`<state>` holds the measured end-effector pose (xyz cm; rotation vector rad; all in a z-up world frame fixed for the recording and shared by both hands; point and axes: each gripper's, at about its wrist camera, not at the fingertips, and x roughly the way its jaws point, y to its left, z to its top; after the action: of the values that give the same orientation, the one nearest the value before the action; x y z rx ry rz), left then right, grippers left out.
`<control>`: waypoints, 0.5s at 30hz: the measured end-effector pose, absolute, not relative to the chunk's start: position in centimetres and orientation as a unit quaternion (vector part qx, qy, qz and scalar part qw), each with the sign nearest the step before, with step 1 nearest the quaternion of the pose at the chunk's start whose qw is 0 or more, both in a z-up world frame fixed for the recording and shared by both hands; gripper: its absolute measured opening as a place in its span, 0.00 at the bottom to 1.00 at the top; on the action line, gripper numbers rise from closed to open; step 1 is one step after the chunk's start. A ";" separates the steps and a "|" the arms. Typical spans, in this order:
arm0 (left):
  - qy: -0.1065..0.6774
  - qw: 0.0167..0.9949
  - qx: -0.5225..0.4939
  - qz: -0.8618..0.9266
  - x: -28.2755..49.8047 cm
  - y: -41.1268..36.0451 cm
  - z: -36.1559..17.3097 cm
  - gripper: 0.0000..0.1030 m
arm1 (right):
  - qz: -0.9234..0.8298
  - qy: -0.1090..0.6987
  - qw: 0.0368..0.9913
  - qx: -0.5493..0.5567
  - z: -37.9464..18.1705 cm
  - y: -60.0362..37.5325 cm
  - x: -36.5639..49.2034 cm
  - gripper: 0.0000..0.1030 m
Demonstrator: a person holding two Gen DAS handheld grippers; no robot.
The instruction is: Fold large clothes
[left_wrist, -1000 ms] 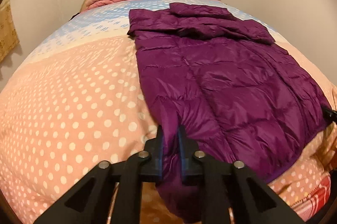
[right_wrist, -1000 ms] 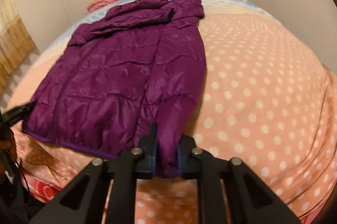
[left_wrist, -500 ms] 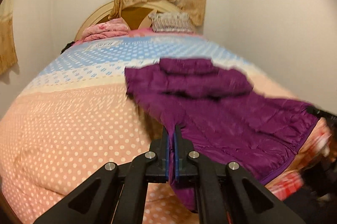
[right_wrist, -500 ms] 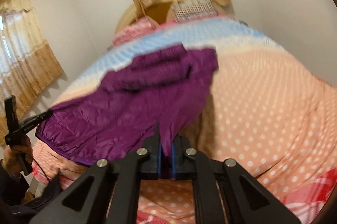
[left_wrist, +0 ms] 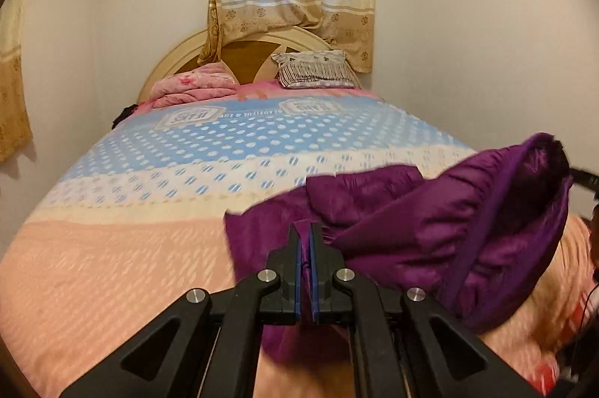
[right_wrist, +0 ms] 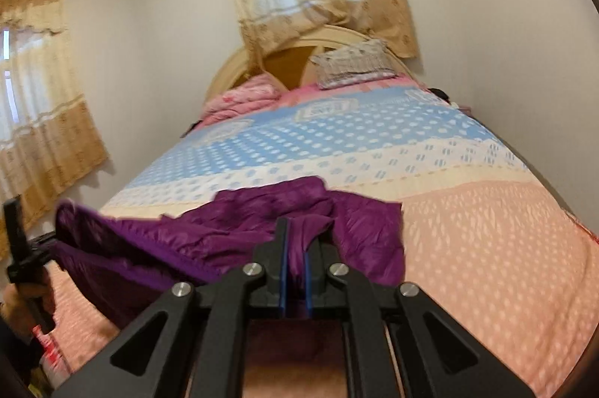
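The left gripper (left_wrist: pixel 305 237) and right gripper (right_wrist: pixel 294 233) are each squeezed shut on a bottom corner of the purple jacket (left_wrist: pixel 430 229). The rest sags ahead of them onto the bed (left_wrist: pixel 112 267). It looks puffy, light and slippery, so the corners are good places to hold.

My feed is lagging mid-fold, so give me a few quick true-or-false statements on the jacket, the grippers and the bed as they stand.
1. The left gripper is shut on the purple jacket. True.
2. The right gripper is open and holds nothing. False: it is shut on the jacket's fabric.
3. The jacket lies flat on the bedspread. False: its near edge is lifted and bunched.
4. A striped pillow leans at the headboard. True.
5. The jacket is green. False: purple.
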<state>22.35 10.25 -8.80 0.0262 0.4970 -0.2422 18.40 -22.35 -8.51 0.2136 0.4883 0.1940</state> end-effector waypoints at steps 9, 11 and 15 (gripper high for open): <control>0.255 0.967 -0.018 -0.023 31.6 11.1 -12.2 0.73 | 0.072 0.290 0.945 0.131 -12.4 -23.8 28.0 0.08; 0.263 0.964 -0.022 0.004 32.6 11.7 -12.9 0.73 | 0.071 0.304 0.940 0.141 -13.5 -24.1 30.7 0.10; 0.288 0.957 -0.004 0.031 34.2 10.7 -14.7 0.73 | 0.049 0.321 0.932 0.157 -14.7 -24.2 34.1 0.59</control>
<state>34.17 10.75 -14.68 -0.0073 0.5844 0.0636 34.09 -24.24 -14.73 0.3222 0.6577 0.1009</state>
